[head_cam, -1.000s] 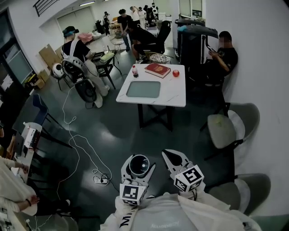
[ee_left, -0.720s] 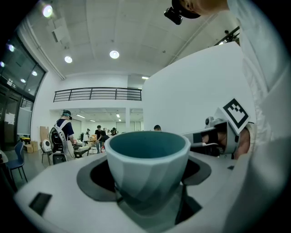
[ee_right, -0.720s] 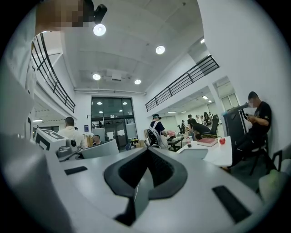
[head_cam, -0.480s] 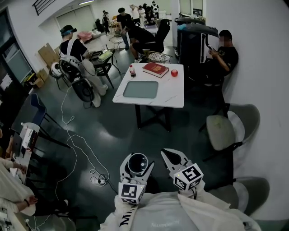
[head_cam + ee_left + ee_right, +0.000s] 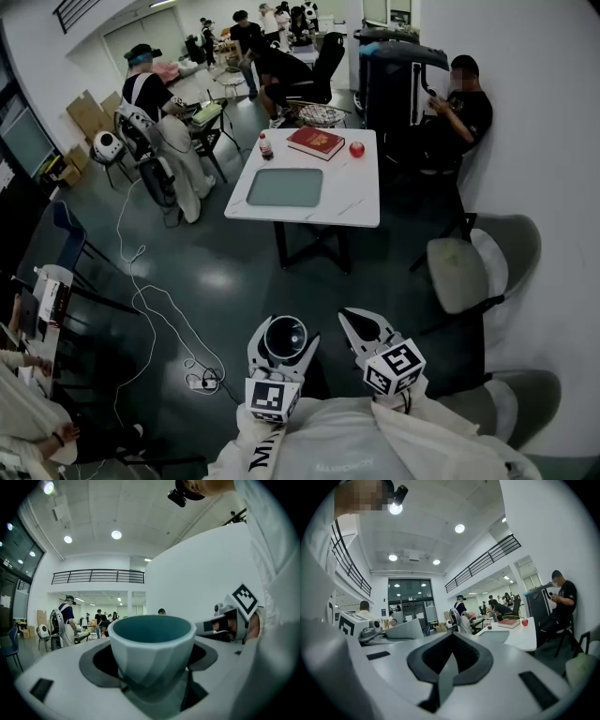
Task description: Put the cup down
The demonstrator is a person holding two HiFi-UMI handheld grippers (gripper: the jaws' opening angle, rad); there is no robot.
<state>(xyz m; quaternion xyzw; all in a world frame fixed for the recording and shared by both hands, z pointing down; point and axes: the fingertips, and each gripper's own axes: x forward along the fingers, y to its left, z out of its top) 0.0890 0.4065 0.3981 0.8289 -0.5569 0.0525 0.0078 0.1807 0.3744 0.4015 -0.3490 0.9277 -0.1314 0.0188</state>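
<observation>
A pale grey-blue faceted cup [image 5: 285, 338] sits upright between the jaws of my left gripper [image 5: 284, 342], which is shut on it, low over the dark floor. In the left gripper view the cup [image 5: 152, 644] fills the centre and looks empty. My right gripper [image 5: 365, 330] hangs beside it to the right, its jaws closed together with nothing between them; the right gripper view shows the same meeting tips [image 5: 451, 637]. A white table [image 5: 361, 202] stands some way ahead of both grippers.
On the table lie a grey tray [image 5: 284, 187], a red book [image 5: 315, 142], a red apple [image 5: 356, 149] and a small bottle [image 5: 265, 146]. A person sits against the right wall [image 5: 459, 108]. Grey chairs [image 5: 469, 267] stand at right. Cables [image 5: 155, 309] trail across the floor at left.
The table has drifted a little to the left in the head view. Both grippers keep the same pose, and the cup stays held in the left one.
</observation>
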